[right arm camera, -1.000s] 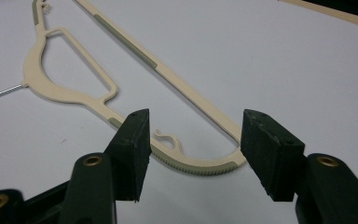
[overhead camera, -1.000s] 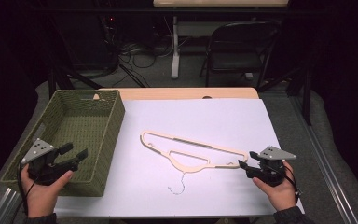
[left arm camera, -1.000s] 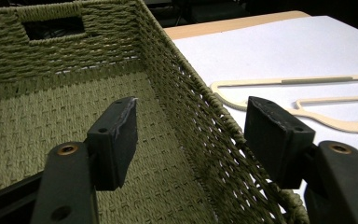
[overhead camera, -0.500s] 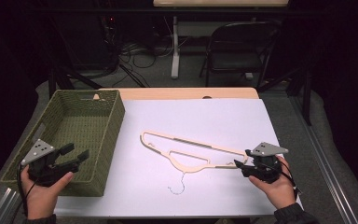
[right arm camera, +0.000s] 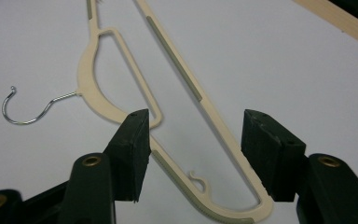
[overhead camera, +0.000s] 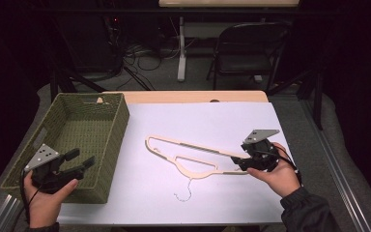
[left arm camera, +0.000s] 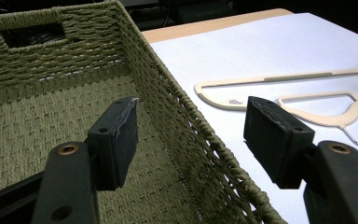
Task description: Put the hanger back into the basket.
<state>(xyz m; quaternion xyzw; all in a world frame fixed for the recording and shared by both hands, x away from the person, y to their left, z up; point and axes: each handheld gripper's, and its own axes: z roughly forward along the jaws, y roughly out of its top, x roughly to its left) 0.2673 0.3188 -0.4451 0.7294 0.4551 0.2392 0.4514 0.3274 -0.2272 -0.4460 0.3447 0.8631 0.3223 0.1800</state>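
A cream plastic hanger [overhead camera: 188, 157] with a thin wire hook lies flat on the white table cover. My right gripper [overhead camera: 239, 161] stands open at the hanger's right end. In the right gripper view the hanger's [right arm camera: 177, 74] curved end lies between the two black jaws, below them, with nothing pinched. My left gripper [overhead camera: 79, 159] is open over the front right part of the green woven basket [overhead camera: 107, 145]. In the left gripper view the basket's [left arm camera: 200, 135] right rim runs between the jaws, and the hanger [left arm camera: 270, 84] lies beyond it.
The white cover [overhead camera: 212, 121] spreads over a wooden table whose far edge [overhead camera: 193, 96] shows. A folding chair [overhead camera: 244, 48], cables and stands sit on the floor behind the table. A metal rail [overhead camera: 338, 169] runs along the right side.
My right gripper has moved left and forward onto the hanger's right end. The left gripper has hardly moved.
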